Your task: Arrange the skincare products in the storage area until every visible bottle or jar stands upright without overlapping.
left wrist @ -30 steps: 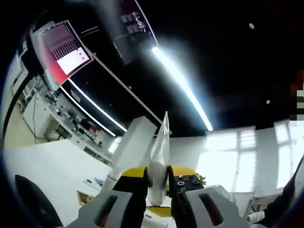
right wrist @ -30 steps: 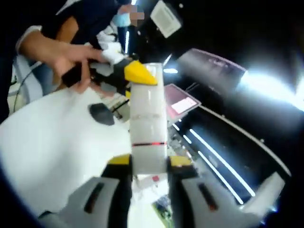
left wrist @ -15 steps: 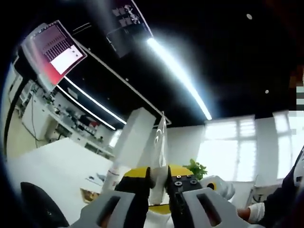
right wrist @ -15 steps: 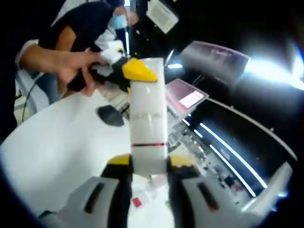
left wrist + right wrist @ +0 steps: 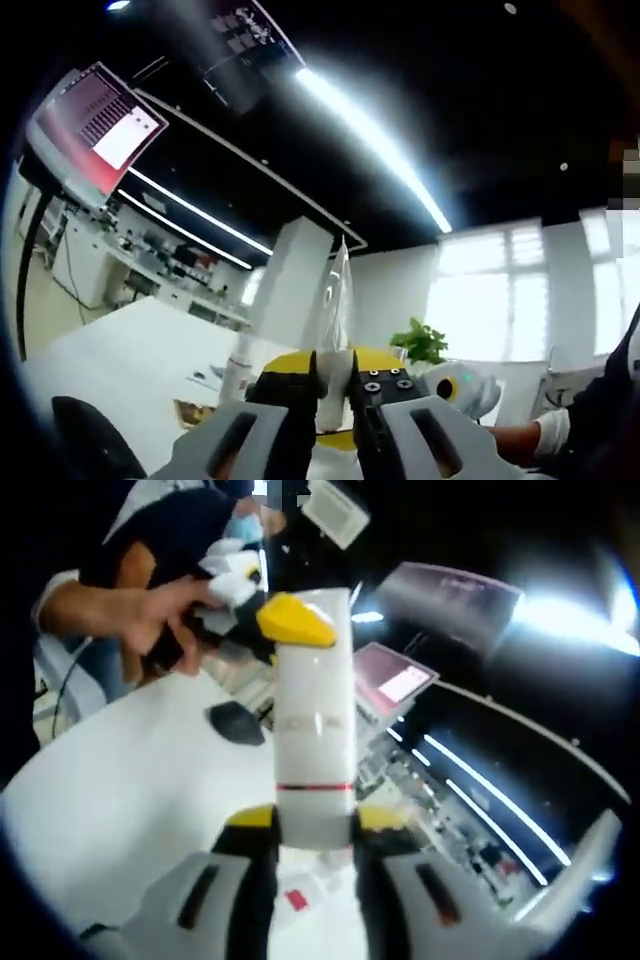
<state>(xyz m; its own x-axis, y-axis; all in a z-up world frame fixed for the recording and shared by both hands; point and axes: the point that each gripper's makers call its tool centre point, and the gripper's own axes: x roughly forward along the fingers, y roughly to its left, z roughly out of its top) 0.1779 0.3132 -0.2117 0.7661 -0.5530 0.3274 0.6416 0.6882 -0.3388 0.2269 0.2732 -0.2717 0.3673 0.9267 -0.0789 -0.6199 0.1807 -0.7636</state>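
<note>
Right gripper [image 5: 314, 845] had its jaws closed on the base of a tall white frosted plastic bottle with a thin red band [image 5: 314, 730], held up in the air over the white table [image 5: 120, 790], not standing anywhere

Left gripper [image 5: 334, 385] was clamped on a thin clear plastic strip or film that tapered to a point [image 5: 337, 300] (couldn't tell if it was a seal, a sachet or wrapping). In the right gripper view the left gripper, yellow-tipped, sat right at the bottle's top end, held by the person's hand [image 5: 165, 605], so my read was that both ends of one item were held at once

Risks from here, as judgement:
- film gripped by a narrow sliver: any pull apart of the two hands could tear it or slip it out
- bottle pinched only low down, long lever above the jaws: a tug at the top could pivot it in the grip and drop it onto the table
- both cameras pointed up at ceiling lights, no storage area in sight, so set-down would start blind and could knock other products over
- dark oval object [image 5: 238, 723] lay on the table near the far edge, possible obstacle on the way down
</note>
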